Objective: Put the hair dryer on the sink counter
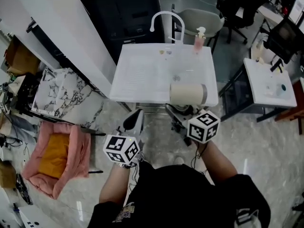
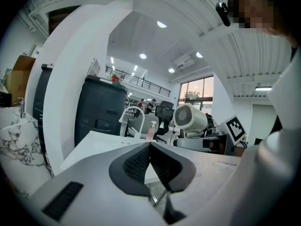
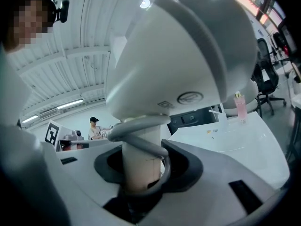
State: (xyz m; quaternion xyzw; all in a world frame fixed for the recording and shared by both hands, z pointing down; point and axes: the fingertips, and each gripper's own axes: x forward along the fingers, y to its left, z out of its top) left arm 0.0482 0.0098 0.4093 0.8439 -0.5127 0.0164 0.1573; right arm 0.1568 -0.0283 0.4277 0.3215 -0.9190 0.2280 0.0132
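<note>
While the left gripper is shut, the right gripper clamps the hair dryer, seemingly cord-wrapped.

Desk top bare at left and centre. Faucet and soap bottle stand on back edge. Hair dryer fills front right corner. Partition close at left.

Cream hair dryer, barrel horizontal, over near edge of white sink counter.

Hair dryer handle behind right tool
</note>
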